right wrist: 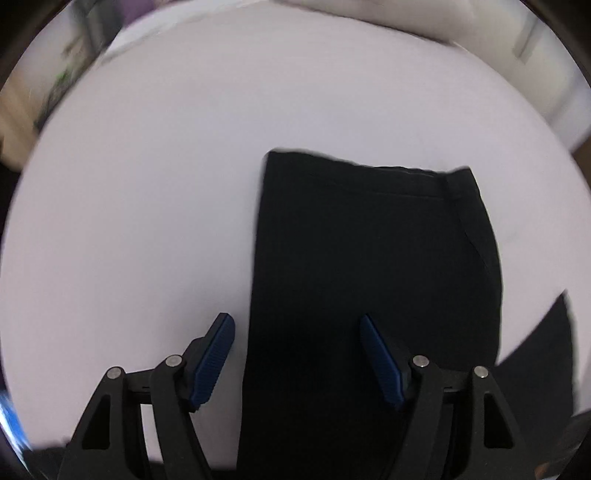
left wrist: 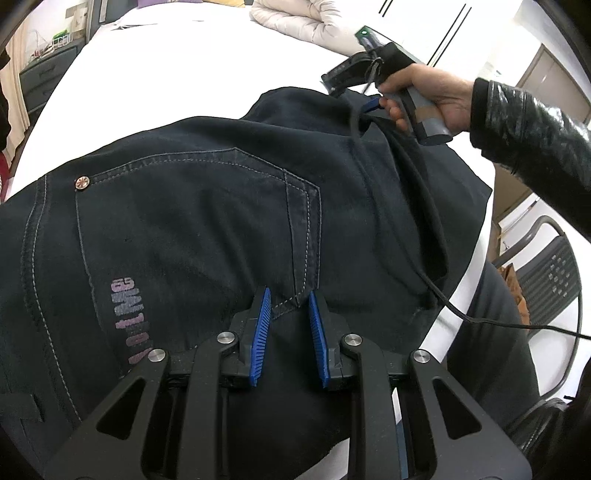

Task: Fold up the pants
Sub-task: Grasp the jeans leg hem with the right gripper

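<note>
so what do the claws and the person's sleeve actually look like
Each claw, left and right, has matte black linkage arms with round silver pivot pins and ribbed blue pads. From the left wrist view, the right tool has a grey pistol handle, a green indicator light and a trailing black cable. The sleeve is glossy black.

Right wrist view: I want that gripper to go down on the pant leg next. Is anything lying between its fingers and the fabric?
Nothing visible. The right gripper has its jaws apart over the dark pants, which lie flat on the white table. Only bare fabric and tabletop show beneath it, though the picture is motion-blurred.
</note>
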The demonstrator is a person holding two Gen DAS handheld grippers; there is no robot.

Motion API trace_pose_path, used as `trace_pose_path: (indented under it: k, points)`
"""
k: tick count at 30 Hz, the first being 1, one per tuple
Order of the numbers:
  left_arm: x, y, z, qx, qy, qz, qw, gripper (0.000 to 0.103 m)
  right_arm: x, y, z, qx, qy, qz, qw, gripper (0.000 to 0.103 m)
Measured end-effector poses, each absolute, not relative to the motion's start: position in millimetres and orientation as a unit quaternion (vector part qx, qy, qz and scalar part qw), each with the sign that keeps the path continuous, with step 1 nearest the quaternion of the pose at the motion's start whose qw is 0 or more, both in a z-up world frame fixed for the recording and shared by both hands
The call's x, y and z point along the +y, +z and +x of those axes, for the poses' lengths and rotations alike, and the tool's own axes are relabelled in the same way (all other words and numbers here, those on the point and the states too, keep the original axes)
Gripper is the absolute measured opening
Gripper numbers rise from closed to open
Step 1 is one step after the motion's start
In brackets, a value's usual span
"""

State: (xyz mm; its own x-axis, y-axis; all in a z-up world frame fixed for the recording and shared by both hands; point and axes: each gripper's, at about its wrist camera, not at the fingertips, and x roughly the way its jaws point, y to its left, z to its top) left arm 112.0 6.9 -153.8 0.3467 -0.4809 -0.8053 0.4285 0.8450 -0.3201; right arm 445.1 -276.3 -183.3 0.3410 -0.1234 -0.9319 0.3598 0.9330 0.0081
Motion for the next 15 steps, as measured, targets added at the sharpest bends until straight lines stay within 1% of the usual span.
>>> trace_pose_path:
  k: [1, 2, 3, 6, 10, 12, 14, 15]
  points:
    - [7, -154, 112, 0.500, -0.277, -0.026, 0.820, 0.021, -279, -181, 442, 0.550, -0.145, 0.105, 0.816, 0.037]
    - [7, -154, 113, 0.500, -0.276, -0.025, 0.820, 0.021, -283, -180, 438, 0.548, -0.137, 0.109, 0.818, 0.025]
    - [5, -152, 113, 0.500, -0.275, -0.023, 0.821, 0.021, -288, -177, 433, 0.545, -0.129, 0.120, 0.820, 0.006]
    - [1, -151, 112, 0.502, -0.269, -0.017, 0.822, 0.021, -311, -156, 402, 0.505, -0.127, 0.159, 0.839, 0.005]
    - [-5, -150, 112, 0.504, -0.259, -0.007, 0.824, 0.021, -359, -99, 316, 0.400, -0.100, 0.247, 0.877, 0.005]
    - [-8, -148, 113, 0.505, -0.254, -0.003, 0.825, 0.021, -390, -83, 268, 0.350, -0.108, 0.283, 0.886, 0.005]
    - [-12, -147, 114, 0.506, -0.250, 0.000, 0.826, 0.021, -433, -88, 209, 0.311, -0.121, 0.350, 0.875, 0.005]
    - [-13, -147, 114, 0.507, -0.247, 0.000, 0.826, 0.021, -454, -103, 182, 0.303, -0.126, 0.391, 0.860, 0.006]
